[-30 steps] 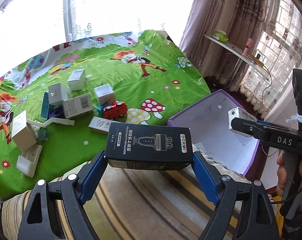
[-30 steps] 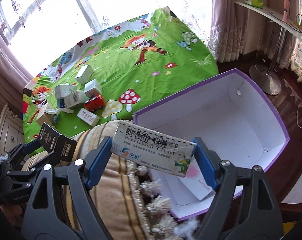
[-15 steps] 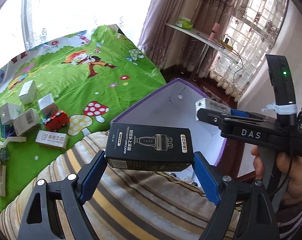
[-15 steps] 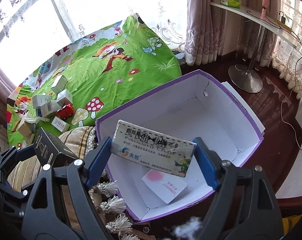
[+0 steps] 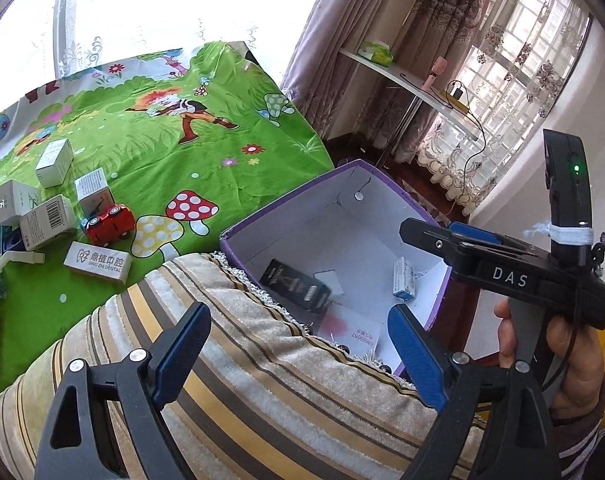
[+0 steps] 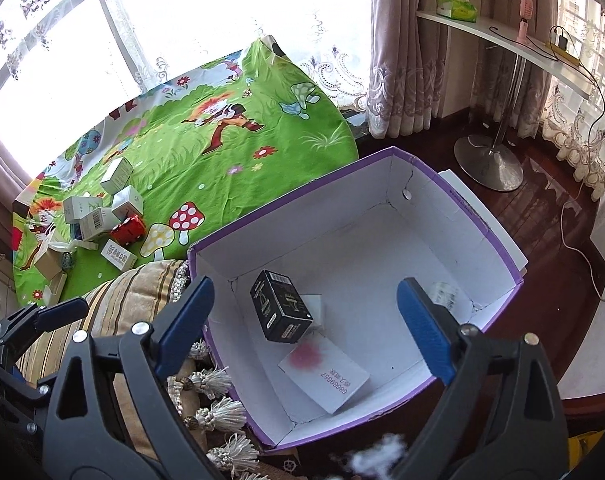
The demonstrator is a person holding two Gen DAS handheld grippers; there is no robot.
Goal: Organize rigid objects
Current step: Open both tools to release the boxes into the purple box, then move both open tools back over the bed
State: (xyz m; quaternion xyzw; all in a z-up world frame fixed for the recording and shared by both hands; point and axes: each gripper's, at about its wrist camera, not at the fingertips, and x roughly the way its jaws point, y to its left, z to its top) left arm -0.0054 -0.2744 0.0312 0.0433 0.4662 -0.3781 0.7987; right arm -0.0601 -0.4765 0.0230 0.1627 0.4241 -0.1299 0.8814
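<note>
The black box is down in the purple-rimmed carton, tilted on its edge near the carton's nine o'clock wall, and the white-and-blue carton sits over at three o'clock by the far corner, blurred in the right wrist view. Both look like light, stiff cardboard with smooth printed faces: take them across the short flat sides, squarely, or they'll skid. A flat white card with a pink blot lies on the floor at six o'clock.

Now the tongs! The left gripper has just been opening and stands spread wide over the striped cushion, nothing between its blue pads. The right gripper has just been opening too, gaping above the carton, empty.

Out at ten o'clock, on the green cartoon cloth, more white boxes and a red toy car wait, likely next.
</note>
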